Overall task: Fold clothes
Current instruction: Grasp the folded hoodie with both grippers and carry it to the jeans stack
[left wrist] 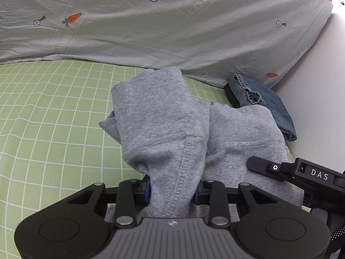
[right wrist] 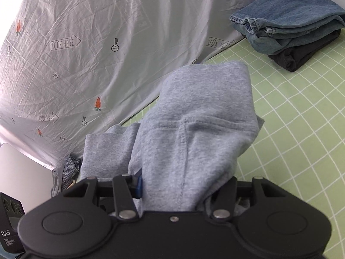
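A grey sweatshirt-cloth garment (left wrist: 159,116) is bunched and lifted over the green checked bed sheet (left wrist: 47,116). My left gripper (left wrist: 172,192) is shut on a seamed fold of it, and the cloth drapes forward over the fingers and hides their tips. In the right wrist view the same grey garment (right wrist: 198,125) rises in a hump, with my right gripper (right wrist: 183,192) shut on another fold. The other gripper's black body (left wrist: 306,174) shows at the right edge of the left wrist view, close beside the cloth.
A pale quilt (left wrist: 151,26) printed with carrots lies behind the garment. Folded blue jeans (right wrist: 289,23) sit on a folded black garment (right wrist: 301,54) at the far corner of the green checked sheet (right wrist: 301,129). A checked cloth (right wrist: 69,170) lies at the left.
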The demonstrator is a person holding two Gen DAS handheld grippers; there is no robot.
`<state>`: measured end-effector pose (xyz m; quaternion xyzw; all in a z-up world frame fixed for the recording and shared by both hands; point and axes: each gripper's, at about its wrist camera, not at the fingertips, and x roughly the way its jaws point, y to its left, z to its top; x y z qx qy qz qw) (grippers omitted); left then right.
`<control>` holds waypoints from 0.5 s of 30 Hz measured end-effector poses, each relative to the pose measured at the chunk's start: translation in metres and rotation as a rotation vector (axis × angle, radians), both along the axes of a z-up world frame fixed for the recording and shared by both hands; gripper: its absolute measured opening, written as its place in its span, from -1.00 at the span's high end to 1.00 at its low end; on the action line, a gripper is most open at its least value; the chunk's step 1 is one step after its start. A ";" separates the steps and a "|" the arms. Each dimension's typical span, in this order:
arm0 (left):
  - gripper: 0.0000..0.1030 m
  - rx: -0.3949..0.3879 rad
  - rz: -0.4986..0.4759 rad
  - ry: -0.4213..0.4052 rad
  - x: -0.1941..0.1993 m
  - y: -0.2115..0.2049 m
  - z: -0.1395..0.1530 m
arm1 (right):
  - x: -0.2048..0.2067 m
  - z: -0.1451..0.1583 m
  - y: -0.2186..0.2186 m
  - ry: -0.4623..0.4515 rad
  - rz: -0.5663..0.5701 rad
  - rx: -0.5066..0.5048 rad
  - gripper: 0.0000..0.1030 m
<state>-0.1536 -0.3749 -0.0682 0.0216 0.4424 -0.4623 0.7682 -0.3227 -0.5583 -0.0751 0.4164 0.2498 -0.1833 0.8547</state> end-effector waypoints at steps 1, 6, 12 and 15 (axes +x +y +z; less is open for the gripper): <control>0.32 -0.007 0.010 0.002 -0.008 -0.013 0.003 | -0.007 0.003 -0.013 -0.011 0.020 -0.013 0.00; 0.33 -0.043 0.062 0.009 -0.046 -0.077 0.021 | -0.050 0.026 -0.087 -0.051 0.045 -0.083 0.00; 0.32 -0.102 0.004 -0.027 -0.081 -0.177 0.049 | -0.104 0.059 -0.181 -0.115 0.011 -0.170 0.00; 0.32 -0.140 -0.057 -0.047 -0.089 -0.238 0.063 | -0.121 0.074 -0.235 -0.142 -0.016 -0.213 0.00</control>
